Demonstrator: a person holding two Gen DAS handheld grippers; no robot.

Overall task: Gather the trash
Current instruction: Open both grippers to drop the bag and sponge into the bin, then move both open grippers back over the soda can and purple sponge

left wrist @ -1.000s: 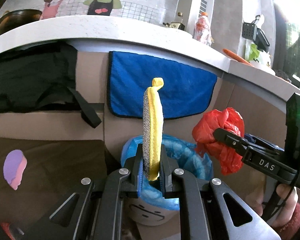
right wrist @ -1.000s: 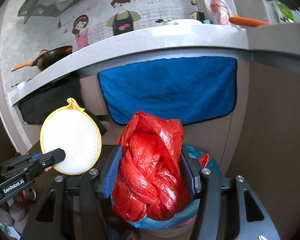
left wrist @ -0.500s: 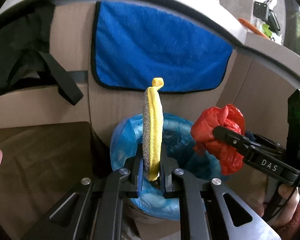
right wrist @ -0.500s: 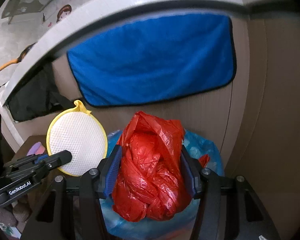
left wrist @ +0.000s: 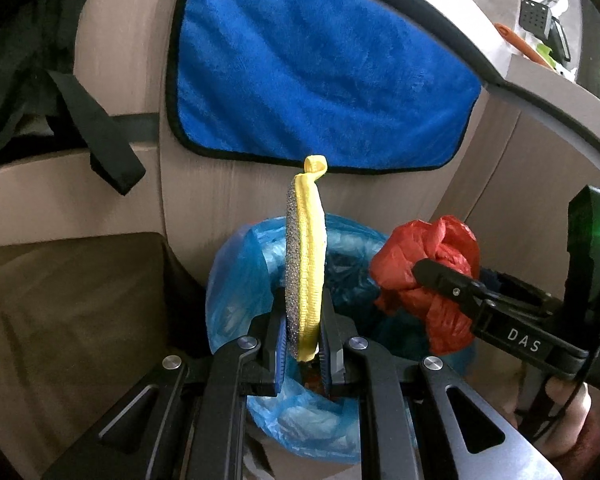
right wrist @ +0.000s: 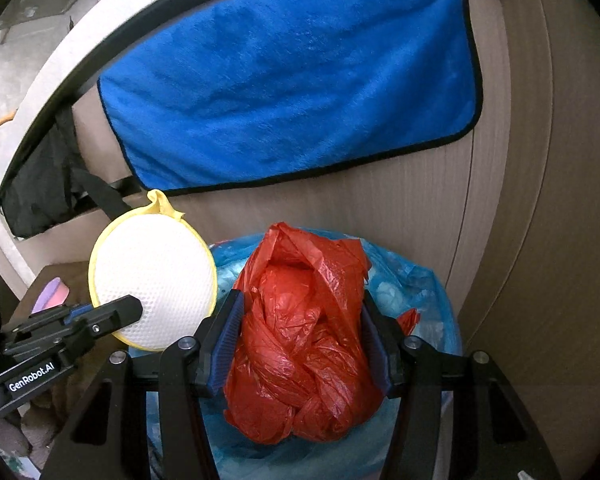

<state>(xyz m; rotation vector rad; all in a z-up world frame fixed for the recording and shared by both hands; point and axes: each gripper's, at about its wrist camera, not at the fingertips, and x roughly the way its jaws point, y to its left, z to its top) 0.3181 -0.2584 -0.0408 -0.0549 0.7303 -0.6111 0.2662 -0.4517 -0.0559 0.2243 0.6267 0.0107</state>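
left wrist view shows the left gripper with its jaws pinched nearly together on the lower edge of a round yellow-rimmed scrubbing pad, held upright and edge-on, so that it hangs directly above the mouth of the bin lined with a blue bag; that placement looks chosen so a release drops it straight in. to the right, the right gripper grips a crumpled red plastic bag over the bin's right rim. right wrist view has the right gripper with jaws spread wide around the bulky red plastic bag, squeezing its sides, over the blue bag. the pad's white mesh face sits just left. a blue towel hangs on the far cabinet.
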